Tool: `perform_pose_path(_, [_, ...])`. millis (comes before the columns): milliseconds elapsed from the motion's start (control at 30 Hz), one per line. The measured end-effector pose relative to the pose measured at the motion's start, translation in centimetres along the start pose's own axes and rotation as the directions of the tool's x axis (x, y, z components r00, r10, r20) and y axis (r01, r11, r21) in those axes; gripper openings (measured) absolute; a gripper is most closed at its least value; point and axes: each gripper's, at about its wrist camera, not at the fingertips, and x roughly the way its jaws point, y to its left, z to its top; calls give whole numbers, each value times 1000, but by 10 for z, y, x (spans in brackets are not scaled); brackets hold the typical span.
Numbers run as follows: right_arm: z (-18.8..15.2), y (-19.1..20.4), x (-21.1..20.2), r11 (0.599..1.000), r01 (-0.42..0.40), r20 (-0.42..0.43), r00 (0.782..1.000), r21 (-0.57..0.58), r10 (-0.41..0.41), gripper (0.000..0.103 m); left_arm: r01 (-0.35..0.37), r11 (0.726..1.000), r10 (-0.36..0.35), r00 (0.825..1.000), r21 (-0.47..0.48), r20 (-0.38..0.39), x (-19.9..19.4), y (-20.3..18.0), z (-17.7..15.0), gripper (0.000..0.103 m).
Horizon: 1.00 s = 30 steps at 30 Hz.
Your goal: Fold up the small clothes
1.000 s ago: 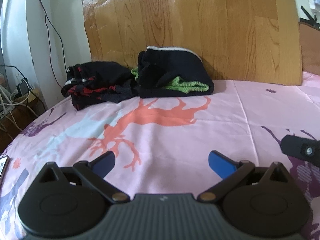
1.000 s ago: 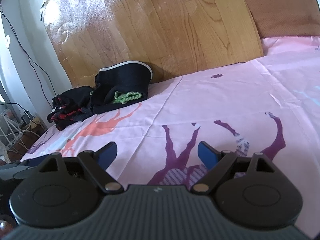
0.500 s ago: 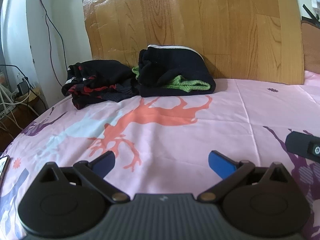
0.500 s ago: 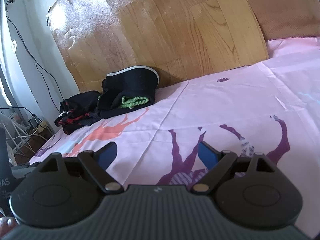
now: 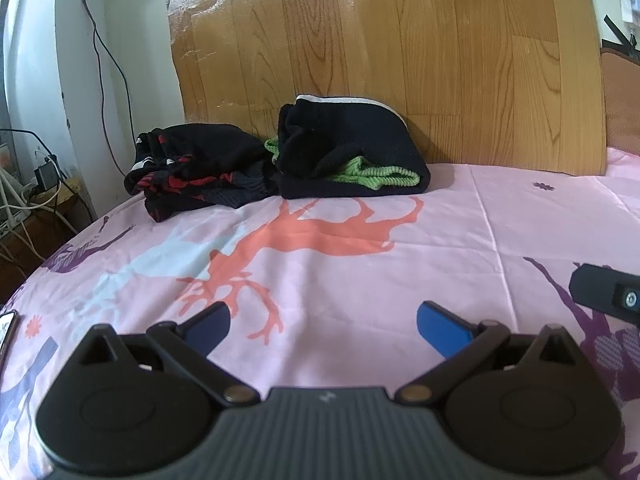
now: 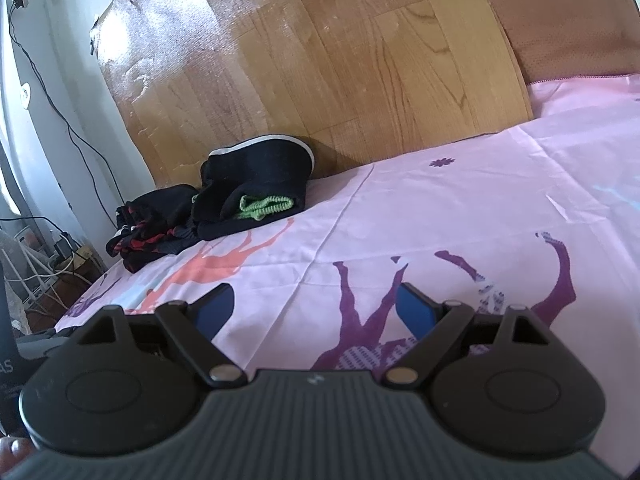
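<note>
A folded black garment with green trim (image 5: 352,152) lies at the back of the bed against the wooden board; it also shows in the right wrist view (image 6: 256,188). A crumpled black and red garment (image 5: 196,172) lies to its left, touching it, and shows in the right wrist view (image 6: 152,232). My left gripper (image 5: 322,326) is open and empty, low over the pink sheet, well short of the clothes. My right gripper (image 6: 316,308) is open and empty over the purple deer print. Part of the right gripper (image 5: 608,296) shows at the left wrist view's right edge.
The pink deer-print sheet (image 5: 360,272) covers the bed. A wooden board (image 5: 380,52) stands behind the clothes. A brown cushion (image 6: 568,28) is at the back right. Cables and plugs (image 5: 36,192) hang past the bed's left edge.
Both grippers stay open and empty. The right wrist view has shifted slightly, so the clothes sit a little further right in it. The left view is nearly unchanged.
</note>
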Motion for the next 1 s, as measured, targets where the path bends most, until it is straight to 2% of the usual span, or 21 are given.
perform_pose_path(367, [0,0,-1,1000,9,7,1000,1,-9,90,8,1000,-8,1000,-18,-6,0,2,0,103])
perform_pose_path(667, [0,-1,-1,1000,9,7,1000,0,-9,90,-2,996,-1,999,-87,-37,4,13,0,103])
perform_pose_path(1000, [1,-3,0,1000,11,7,1000,2,-11,90,1,997,-3,1000,-78,-19,0,13,-1,103])
